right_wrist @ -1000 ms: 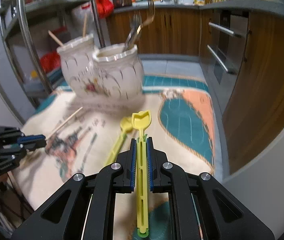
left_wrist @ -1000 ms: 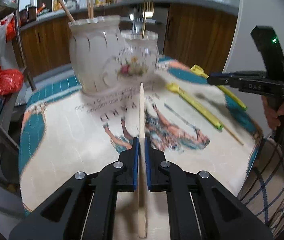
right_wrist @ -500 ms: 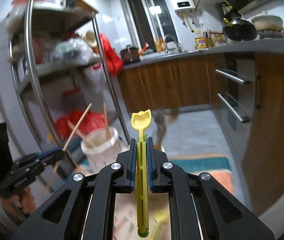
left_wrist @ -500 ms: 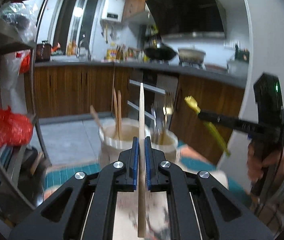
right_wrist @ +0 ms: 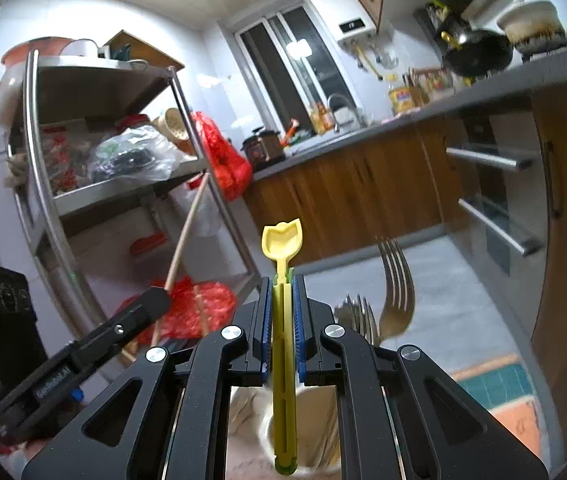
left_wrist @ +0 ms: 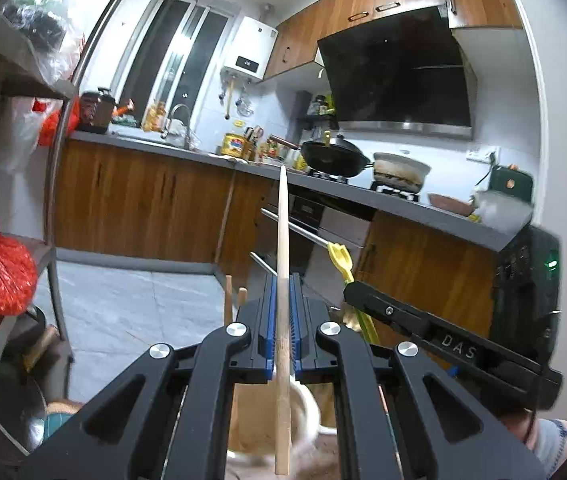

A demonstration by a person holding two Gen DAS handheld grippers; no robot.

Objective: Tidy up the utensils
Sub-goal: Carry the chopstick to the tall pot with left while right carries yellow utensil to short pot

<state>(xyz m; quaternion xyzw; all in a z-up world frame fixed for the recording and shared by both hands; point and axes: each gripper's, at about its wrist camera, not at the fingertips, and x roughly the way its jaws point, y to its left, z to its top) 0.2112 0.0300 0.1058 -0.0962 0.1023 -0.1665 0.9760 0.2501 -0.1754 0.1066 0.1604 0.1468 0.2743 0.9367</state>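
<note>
My left gripper (left_wrist: 282, 280) is shut on a wooden chopstick (left_wrist: 282, 264) held upright, its lower end over the mouth of a white ceramic jar (left_wrist: 307, 408) just below. Two more chopsticks (left_wrist: 228, 296) stand in that jar. My right gripper (right_wrist: 282, 284) is shut on a yellow plastic utensil (right_wrist: 282, 240), upright, its lower end over the fork jar (right_wrist: 315, 420), which holds several metal forks (right_wrist: 395, 280). The right gripper also shows in the left wrist view (left_wrist: 403, 316), close to my right; the left gripper also shows in the right wrist view (right_wrist: 123, 324).
A metal shelf rack (right_wrist: 43, 184) with bags stands on the left. Wooden kitchen cabinets (left_wrist: 143, 208) and an oven with bar handles (right_wrist: 491, 160) line the back. A corner of the patterned tablecloth (right_wrist: 503, 400) shows lower right.
Both grippers have tilted upward and moved over the jars with their utensils. The table has dropped out of view and the jars now sit directly beneath the fingers.
</note>
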